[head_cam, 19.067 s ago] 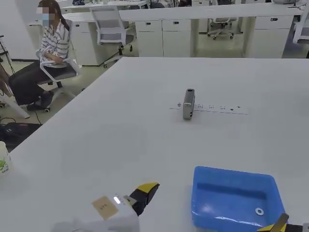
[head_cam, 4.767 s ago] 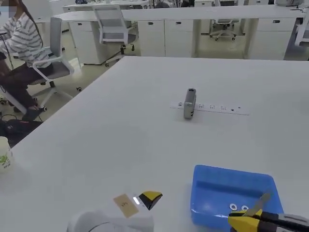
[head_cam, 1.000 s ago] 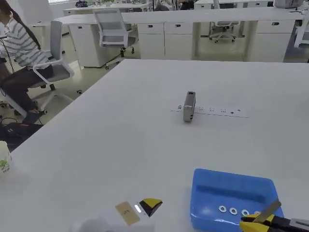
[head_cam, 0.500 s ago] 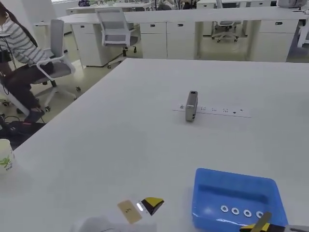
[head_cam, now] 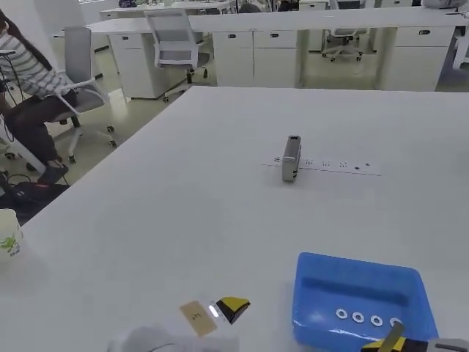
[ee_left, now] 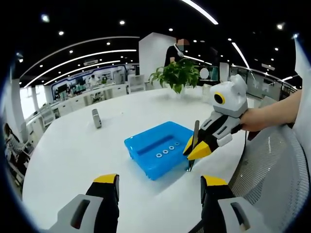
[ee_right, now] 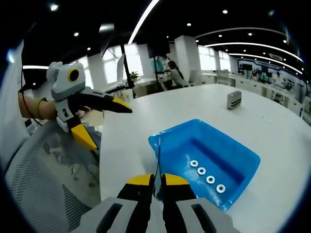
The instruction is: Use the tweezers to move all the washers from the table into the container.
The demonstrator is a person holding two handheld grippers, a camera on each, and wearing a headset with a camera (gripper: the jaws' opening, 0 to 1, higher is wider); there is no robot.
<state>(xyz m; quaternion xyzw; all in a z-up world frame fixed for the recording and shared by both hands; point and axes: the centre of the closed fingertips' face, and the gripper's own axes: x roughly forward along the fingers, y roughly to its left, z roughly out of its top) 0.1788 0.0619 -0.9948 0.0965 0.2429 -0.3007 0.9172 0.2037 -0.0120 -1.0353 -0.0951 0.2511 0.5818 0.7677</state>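
A blue container point(head_cam: 363, 299) stands near the table's front edge with several washers point(head_cam: 366, 318) in a row on its floor. My right gripper point(head_cam: 392, 342) hovers just in front of the container's near rim, shut on thin tweezers point(ee_right: 158, 153) whose tips point at the blue container point(ee_right: 209, 154). The washers point(ee_right: 207, 175) lie beyond the tweezers' tips. In the left gripper view the tweezers point(ee_left: 194, 145) stick out of the right gripper point(ee_left: 201, 148). My left gripper point(ee_left: 159, 182) is open and holds nothing, left of the container point(ee_left: 158, 148); one of its yellow fingertips point(head_cam: 233, 307) shows in the head view.
A grey block point(head_cam: 292, 158) stands on a power strip point(head_cam: 333, 166) at mid-table. A paper cup point(head_cam: 7, 235) sits at the left edge. A person point(head_cam: 26, 70) sits on a chair beyond the table's left side; an office chair point(head_cam: 172, 40) stands behind.
My right gripper with the tweezers has drawn back from over the container toward the near edge, so the whole row of washers shows. The left gripper has stayed put.
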